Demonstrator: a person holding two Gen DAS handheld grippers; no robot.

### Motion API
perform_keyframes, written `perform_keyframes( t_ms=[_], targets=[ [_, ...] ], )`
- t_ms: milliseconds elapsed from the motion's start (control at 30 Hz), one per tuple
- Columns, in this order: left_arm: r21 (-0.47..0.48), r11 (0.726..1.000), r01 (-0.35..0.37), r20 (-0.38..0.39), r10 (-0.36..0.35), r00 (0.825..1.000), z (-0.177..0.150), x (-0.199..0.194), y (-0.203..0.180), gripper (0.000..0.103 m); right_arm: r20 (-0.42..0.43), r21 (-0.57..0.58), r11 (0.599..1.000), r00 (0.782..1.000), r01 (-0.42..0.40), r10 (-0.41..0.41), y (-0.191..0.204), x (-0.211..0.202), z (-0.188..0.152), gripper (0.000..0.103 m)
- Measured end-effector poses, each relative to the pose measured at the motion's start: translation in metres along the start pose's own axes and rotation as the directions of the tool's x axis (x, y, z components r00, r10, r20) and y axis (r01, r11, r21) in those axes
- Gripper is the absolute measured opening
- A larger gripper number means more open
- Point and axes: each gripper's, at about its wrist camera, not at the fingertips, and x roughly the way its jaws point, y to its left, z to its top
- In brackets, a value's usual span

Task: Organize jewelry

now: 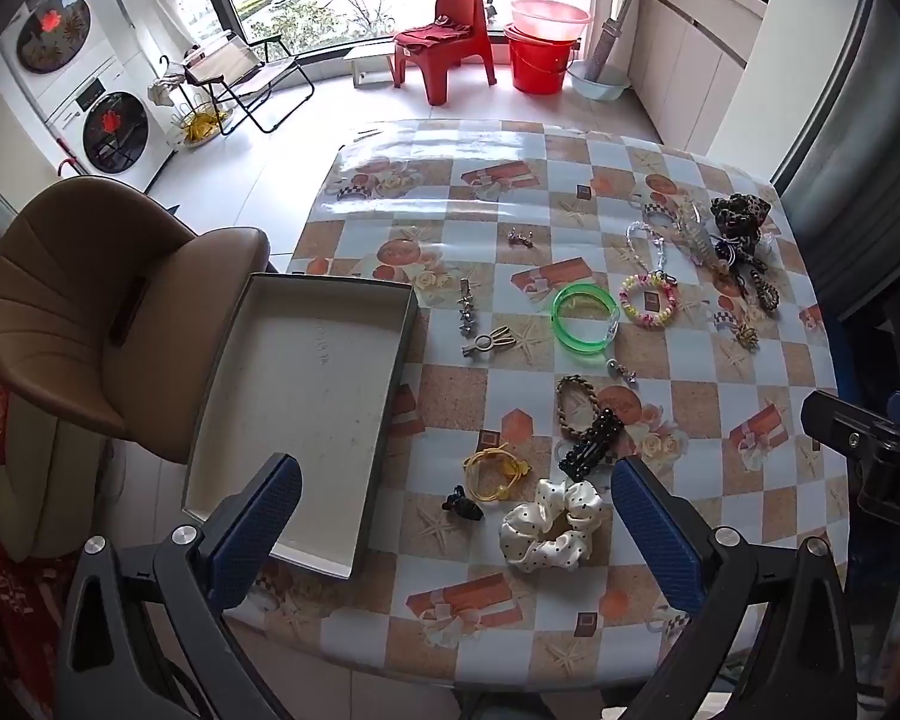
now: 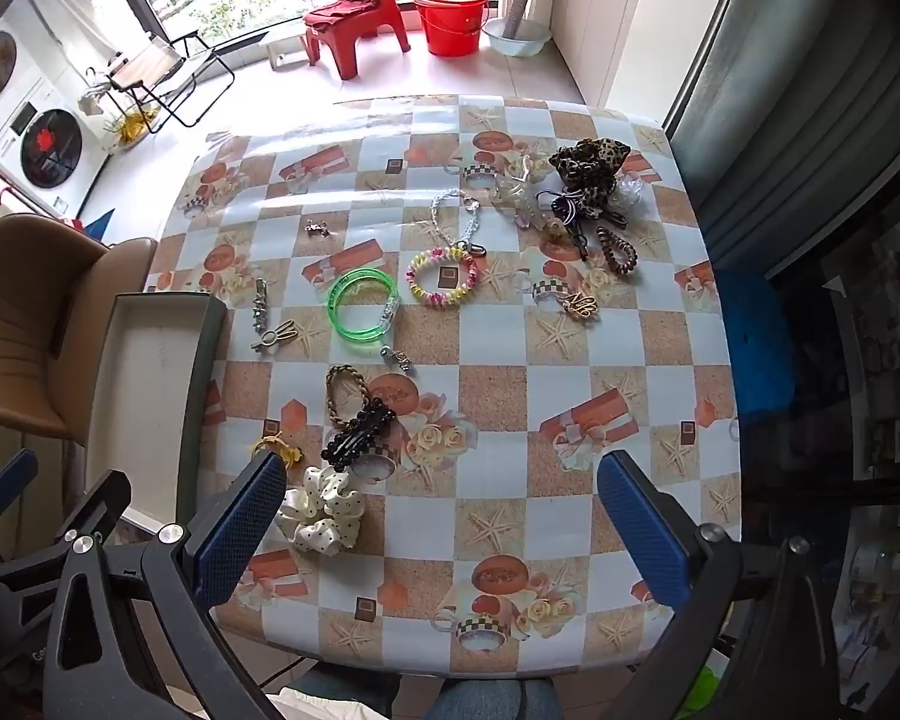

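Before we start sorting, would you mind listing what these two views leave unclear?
- Yellow hair tie: right wrist view, half hidden behind a blue finger.
- Box: right wrist view, near end covered by the left gripper; whole in the left view.
- Pile by the leopard scrunchie: both views, items overlap and are too small to separate.
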Motion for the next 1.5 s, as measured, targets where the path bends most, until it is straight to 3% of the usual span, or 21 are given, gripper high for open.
perform_keyframes(
  t_ms=[1500],
  targets=[
    [-0.001,1.000,0.001,0.000,-0.001,1.000,-0.0012,0.0002,0.0007,0.103,-0.002,0.000,1.000,1.000,0.004,-0.004,0.0016,0.0005,-0.0020,0.103]
  ],
)
